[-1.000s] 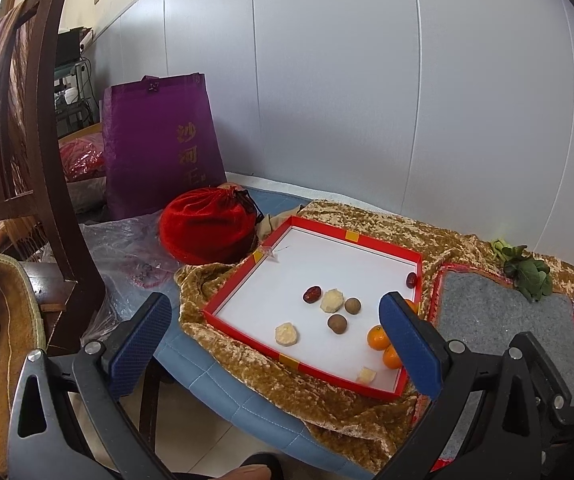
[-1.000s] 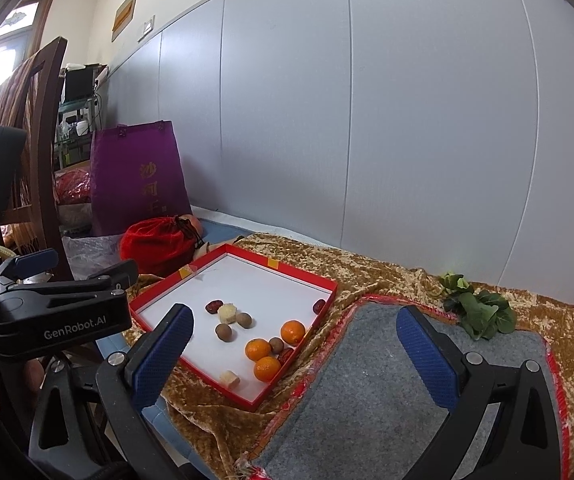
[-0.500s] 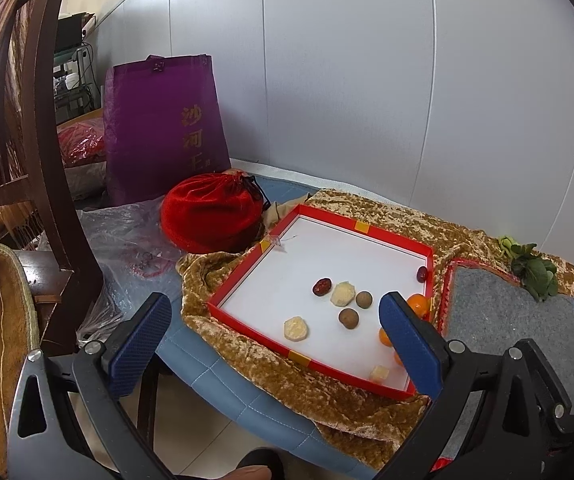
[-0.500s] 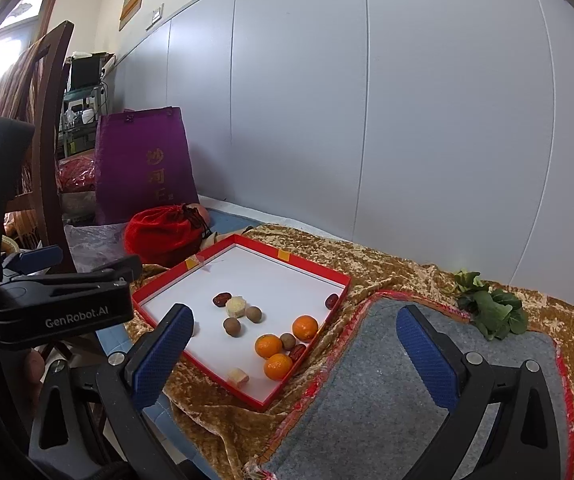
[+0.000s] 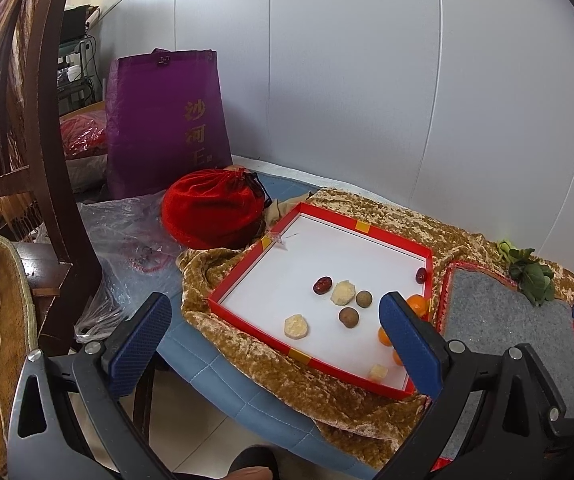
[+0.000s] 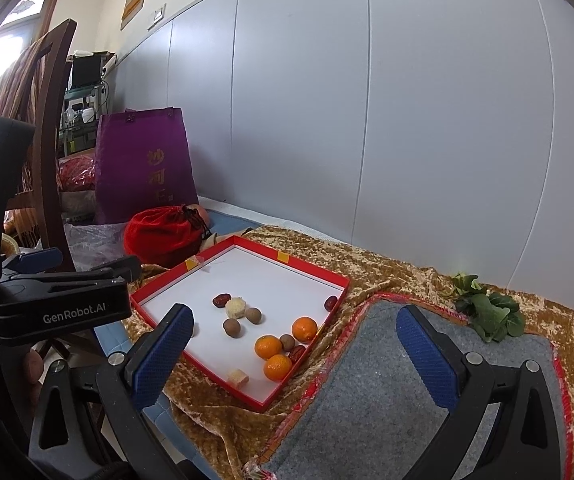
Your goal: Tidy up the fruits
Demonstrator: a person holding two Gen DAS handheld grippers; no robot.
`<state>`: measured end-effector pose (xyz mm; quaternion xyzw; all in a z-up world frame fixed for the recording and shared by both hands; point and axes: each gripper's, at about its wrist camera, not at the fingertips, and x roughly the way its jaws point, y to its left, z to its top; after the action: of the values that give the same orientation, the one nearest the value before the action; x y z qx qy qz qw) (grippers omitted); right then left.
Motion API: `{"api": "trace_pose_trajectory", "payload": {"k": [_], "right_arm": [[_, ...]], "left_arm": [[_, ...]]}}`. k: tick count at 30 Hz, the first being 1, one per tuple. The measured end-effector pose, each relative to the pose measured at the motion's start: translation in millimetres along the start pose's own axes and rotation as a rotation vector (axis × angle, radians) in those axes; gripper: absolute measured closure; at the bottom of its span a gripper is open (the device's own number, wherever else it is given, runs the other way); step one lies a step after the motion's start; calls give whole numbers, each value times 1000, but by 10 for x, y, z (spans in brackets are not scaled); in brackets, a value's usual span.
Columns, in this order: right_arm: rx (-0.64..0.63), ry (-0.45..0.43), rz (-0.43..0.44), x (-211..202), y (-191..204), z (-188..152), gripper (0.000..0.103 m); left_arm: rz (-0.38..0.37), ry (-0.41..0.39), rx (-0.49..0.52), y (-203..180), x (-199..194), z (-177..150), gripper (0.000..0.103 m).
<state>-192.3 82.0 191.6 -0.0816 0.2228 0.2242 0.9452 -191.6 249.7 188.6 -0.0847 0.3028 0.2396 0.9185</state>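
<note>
A red-rimmed tray (image 6: 287,256) with a white floor sits on a gold cloth (image 6: 387,268), and all the fruit I can see lies inside it. Three oranges (image 6: 279,366) cluster at the tray's near right corner, with a small brown round fruit (image 6: 286,341) and a red date (image 6: 297,353) tucked among them. Nearer the middle lie another date (image 6: 219,300), a pale knobbly piece (image 6: 235,307) and two more brown round fruits (image 6: 231,326). One date (image 6: 331,302) rests alone against the right wall, and a pale chunk (image 6: 238,377) sits near the front rim. Beside the tray lies a grey felt mat (image 6: 387,400) with nothing on it, and a sprig of green leaves (image 6: 487,312) rests beyond it.

Both claws hang in the air short of the tray. The left gripper (image 5: 275,340) is spread wide and holds nothing; the right gripper (image 6: 295,360) is likewise released and bare.

The kinds are mixed, so I judge the sorting is not finished, though whether the fruit is meant to be grouped within the tray or carried to the mat I cannot tell. Any pick calls for lowering a claw over one small piece and closing gently; the round ones look likely to roll on the smooth floor, and the crowded corner leaves little room for fingers.
</note>
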Motion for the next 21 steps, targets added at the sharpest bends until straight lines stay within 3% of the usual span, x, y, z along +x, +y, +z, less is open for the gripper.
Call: {"api": "trace_pose_trajectory", "payload": {"k": [21], "right_arm": [[15, -3, 4, 1, -25, 5, 1]], "left_arm": [[5, 6, 0, 2, 28, -19, 0]]}}
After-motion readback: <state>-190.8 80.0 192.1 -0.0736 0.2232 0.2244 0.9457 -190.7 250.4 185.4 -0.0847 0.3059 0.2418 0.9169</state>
